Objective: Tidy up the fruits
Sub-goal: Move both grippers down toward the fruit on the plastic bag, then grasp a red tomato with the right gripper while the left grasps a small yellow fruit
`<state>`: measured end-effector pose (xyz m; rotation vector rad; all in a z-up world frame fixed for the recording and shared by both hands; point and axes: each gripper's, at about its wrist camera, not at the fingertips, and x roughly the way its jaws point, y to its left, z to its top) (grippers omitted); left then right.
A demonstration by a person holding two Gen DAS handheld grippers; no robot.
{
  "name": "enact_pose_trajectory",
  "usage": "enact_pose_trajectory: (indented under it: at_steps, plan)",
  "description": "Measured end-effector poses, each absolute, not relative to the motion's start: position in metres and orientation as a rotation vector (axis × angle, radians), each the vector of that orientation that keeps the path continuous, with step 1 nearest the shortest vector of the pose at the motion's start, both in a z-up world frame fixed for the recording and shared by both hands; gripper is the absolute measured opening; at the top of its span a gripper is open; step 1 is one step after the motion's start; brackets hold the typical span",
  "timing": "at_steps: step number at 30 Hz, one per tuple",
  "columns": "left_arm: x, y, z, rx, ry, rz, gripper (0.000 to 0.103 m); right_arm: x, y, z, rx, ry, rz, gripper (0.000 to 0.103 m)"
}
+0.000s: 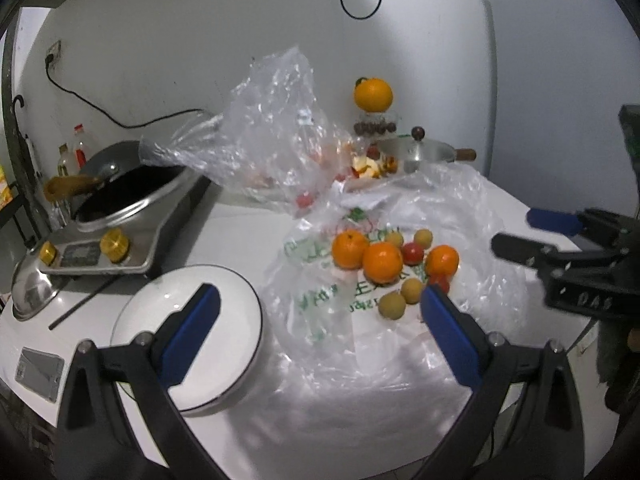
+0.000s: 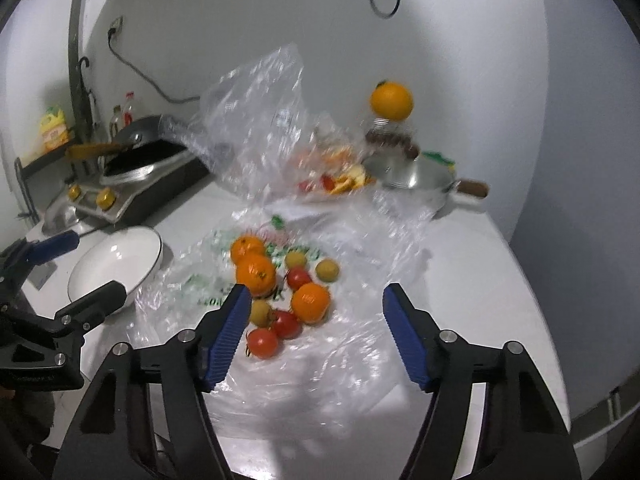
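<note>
On the white round table (image 2: 472, 280) lies a crumpled clear plastic bag (image 2: 352, 344). On it sit orange tangerines (image 2: 256, 271), red tomatoes (image 2: 262, 343) and small yellow-green fruits (image 1: 392, 306). Left of the bag stands a white black-rimmed bowl (image 1: 240, 344). The left gripper (image 1: 320, 312) and right gripper (image 2: 316, 320) hover spread, empty.

Green print on plastic bag (image 1: 320, 300), illegible; "DAS" on right tool (image 1: 592, 301).

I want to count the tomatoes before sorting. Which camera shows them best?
The right wrist view: three red tomatoes lie unobstructed among the oranges on the plastic bag. The left wrist view shows only two, one partly hidden behind an orange.
</note>
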<state>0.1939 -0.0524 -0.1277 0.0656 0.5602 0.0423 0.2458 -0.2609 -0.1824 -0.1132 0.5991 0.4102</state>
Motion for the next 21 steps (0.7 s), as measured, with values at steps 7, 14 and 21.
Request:
enact_pose_trajectory:
  at_steps: [7, 14, 21]
  plan:
    - [0.205, -0.052, -0.146, 0.049, 0.615, 0.032, 0.089, 0.259, -0.241, -0.209, -0.123, 0.676, 0.481, 0.059]
    - [0.211, -0.055, -0.157, 0.055, 0.658, 0.004, 0.072, 0.265, -0.228, -0.233, -0.122, 0.743, 0.532, 0.047]
    - [0.215, -0.063, -0.162, 0.063, 0.677, -0.009, 0.065, 0.266, -0.223, -0.244, -0.103, 0.785, 0.563, 0.044]
